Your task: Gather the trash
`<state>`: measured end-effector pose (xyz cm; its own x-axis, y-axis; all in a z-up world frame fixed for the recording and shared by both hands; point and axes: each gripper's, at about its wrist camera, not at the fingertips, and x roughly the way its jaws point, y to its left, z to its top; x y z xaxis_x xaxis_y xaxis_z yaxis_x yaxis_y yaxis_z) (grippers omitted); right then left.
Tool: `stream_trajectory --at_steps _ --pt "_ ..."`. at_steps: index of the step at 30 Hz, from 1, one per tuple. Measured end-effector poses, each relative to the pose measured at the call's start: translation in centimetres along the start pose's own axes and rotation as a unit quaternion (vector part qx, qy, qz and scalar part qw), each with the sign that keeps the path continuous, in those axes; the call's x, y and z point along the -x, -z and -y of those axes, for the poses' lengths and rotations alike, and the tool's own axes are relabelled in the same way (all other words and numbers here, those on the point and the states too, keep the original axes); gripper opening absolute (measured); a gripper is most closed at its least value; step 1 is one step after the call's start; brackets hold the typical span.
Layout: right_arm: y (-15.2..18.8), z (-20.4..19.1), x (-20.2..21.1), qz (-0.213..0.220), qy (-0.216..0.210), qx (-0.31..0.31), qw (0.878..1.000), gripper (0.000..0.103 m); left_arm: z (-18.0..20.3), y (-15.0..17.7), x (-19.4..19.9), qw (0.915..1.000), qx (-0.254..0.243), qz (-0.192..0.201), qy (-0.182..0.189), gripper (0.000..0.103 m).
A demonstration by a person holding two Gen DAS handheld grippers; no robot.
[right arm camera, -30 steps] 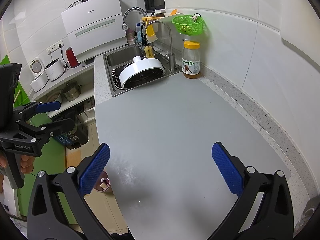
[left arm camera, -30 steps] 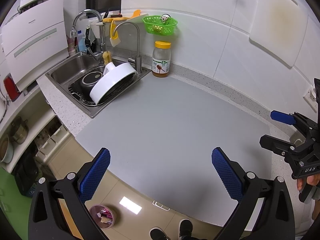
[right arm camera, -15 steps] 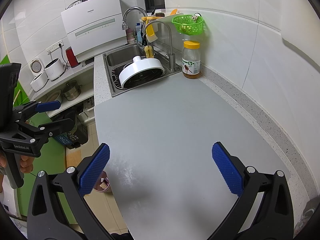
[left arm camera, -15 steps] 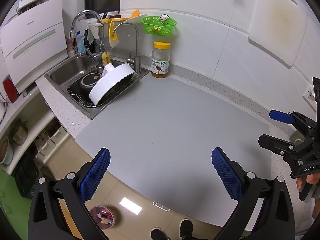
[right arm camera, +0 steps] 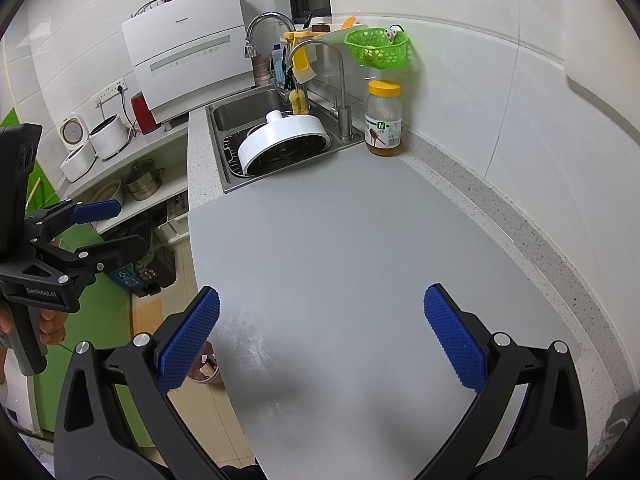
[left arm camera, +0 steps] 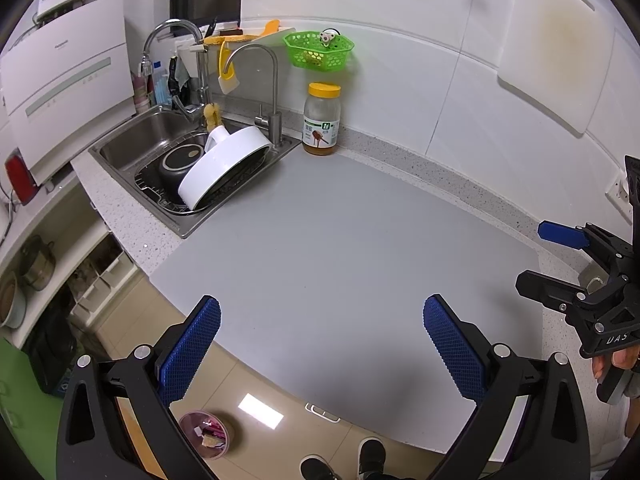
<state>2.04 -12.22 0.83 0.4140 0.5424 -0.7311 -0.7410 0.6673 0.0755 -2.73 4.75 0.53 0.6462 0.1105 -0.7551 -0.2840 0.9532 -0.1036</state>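
My left gripper is open and empty, held above the front edge of the grey mat on the counter. My right gripper is open and empty above the same mat. Each gripper shows in the other's view: the right one at the far right, the left one at the far left, both with jaws apart. A small pink bin with scraps inside stands on the floor below the counter edge; it also shows partly behind my finger in the right wrist view. No loose trash shows on the mat.
A honey jar with a yellow lid stands at the back by the wall. The sink at the left holds a white pot and a black pan. A green basket hangs on the tiles. A white dishwasher stands beyond the sink.
The left wrist view has shifted very slightly; the right gripper seen in it has drifted a little left. Both grippers stay open and empty.
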Motion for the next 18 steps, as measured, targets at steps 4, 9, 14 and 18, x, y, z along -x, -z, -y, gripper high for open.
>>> stream_trajectory --at_steps 4,9,14,18 --pt "-0.03 0.08 -0.06 0.000 0.000 -0.001 1.000 0.100 -0.01 -0.06 -0.05 1.0000 0.000 0.000 0.000 0.097" --pt "-0.07 0.12 -0.11 -0.001 0.000 -0.001 1.000 0.100 0.00 -0.06 -0.10 1.0000 0.001 0.000 0.000 0.097" --pt "-0.08 0.16 -0.16 -0.001 -0.001 -0.002 1.000 0.100 -0.01 -0.02 -0.08 1.0000 0.001 0.000 0.000 0.097" --pt "-0.08 0.19 -0.17 -0.001 -0.001 -0.002 1.000 0.100 0.01 -0.02 -0.06 1.0000 0.000 0.000 0.000 0.097"
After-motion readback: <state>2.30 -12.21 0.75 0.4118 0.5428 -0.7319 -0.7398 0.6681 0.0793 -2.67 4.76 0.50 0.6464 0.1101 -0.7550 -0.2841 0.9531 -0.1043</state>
